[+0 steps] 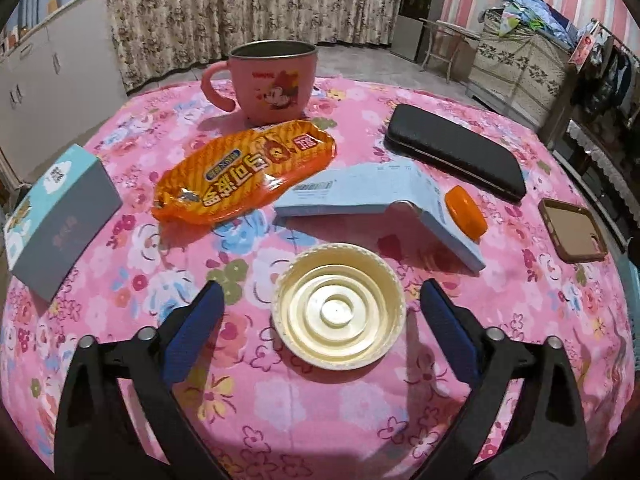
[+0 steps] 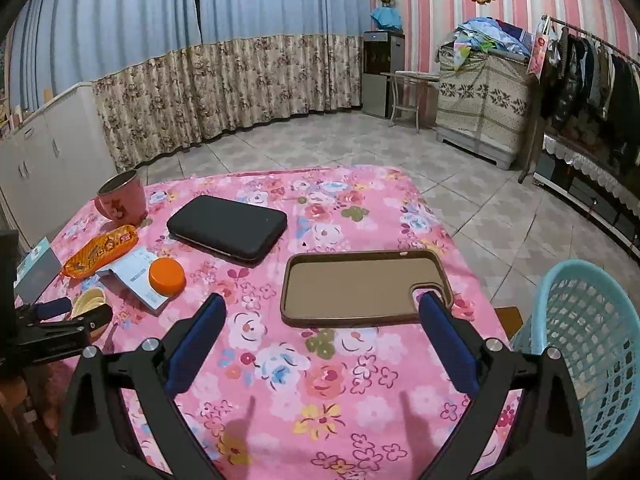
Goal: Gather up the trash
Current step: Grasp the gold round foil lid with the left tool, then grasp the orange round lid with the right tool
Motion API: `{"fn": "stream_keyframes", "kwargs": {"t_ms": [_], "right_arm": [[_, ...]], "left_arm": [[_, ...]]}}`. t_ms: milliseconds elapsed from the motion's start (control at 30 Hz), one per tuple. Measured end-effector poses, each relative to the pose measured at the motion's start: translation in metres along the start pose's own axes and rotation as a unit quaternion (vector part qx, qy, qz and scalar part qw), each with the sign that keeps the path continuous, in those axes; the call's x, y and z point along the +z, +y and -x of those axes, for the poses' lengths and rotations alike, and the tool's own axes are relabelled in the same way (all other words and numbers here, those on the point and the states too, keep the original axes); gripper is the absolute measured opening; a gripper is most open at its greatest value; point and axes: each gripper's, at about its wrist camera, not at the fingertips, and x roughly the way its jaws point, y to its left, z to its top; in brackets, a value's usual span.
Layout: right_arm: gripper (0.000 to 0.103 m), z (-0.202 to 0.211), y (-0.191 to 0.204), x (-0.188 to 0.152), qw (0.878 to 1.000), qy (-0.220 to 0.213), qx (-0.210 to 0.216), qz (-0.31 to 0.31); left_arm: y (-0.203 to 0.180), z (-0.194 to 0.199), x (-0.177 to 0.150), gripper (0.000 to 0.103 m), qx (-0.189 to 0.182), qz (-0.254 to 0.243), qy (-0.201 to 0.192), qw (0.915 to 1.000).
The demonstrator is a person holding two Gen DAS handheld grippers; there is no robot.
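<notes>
Round plastic lid (image 1: pixel 338 307) between wide-apart jaws, left gripper (image 1: pixel 322 312), untouched

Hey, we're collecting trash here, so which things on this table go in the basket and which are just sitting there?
Likely trash job:
round plastic lid, between the open left gripper fingers
orange snack wrapper
blue carton
orange cap
blue basket

Just lying about:
pink mug
black case
phone case
small box

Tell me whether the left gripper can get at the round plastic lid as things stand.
Probably yes. The left gripper is open, its blue fingers flanking the round plastic lid, which lies flat with nothing between them.
</notes>
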Motion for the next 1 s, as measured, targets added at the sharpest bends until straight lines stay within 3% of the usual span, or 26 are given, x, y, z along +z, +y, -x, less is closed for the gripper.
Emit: {"fn": "stream_keyframes", "kwargs": {"t_ms": [67,133,200,300,467,633,733,1000], "right_arm": [[0.095,-0.002,0.001,-0.001,1.0,0.002,-0.001,0.002],[0.095,-0.004,0.004,-0.004,1.0,0.005,-0.002,0.006],[0.095,-0.005,0.009,-0.006,1.0,0.009,0.0,0.011],[0.095,-0.009,0.023,-0.008,1.0,0.012,0.004,0.028],[0.095,-0.019,0.054,-0.003,0.999,0.017,0.026,0.043],[0.095,-0.05,0.098,0.005,0.996,0.036,0.033,0.071],[0.095,-0.065,0.114,0.008,0.995,0.051,0.047,0.074],[0.091,-0.094,0.135,0.008,0.992,0.072,0.035,0.094]], "left_arm": [[-0.001,-0.001,0.0,0.084,-0.006,-0.002,0.003,1.0],[-0.002,0.001,0.0,0.068,-0.013,-0.01,0.001,0.9999],[-0.004,0.003,0.001,0.061,-0.016,-0.02,0.005,0.9997],[0.001,0.012,0.005,0.061,-0.02,-0.018,-0.001,0.9996],[0.014,0.047,0.016,0.061,-0.003,-0.034,-0.046,0.9983],[0.044,0.074,0.025,0.061,0.047,-0.021,-0.094,0.9943],[0.06,0.079,0.029,0.061,0.054,-0.004,-0.1,0.9935],[0.08,0.078,0.034,0.061,0.049,0.035,-0.094,0.9938]]}}
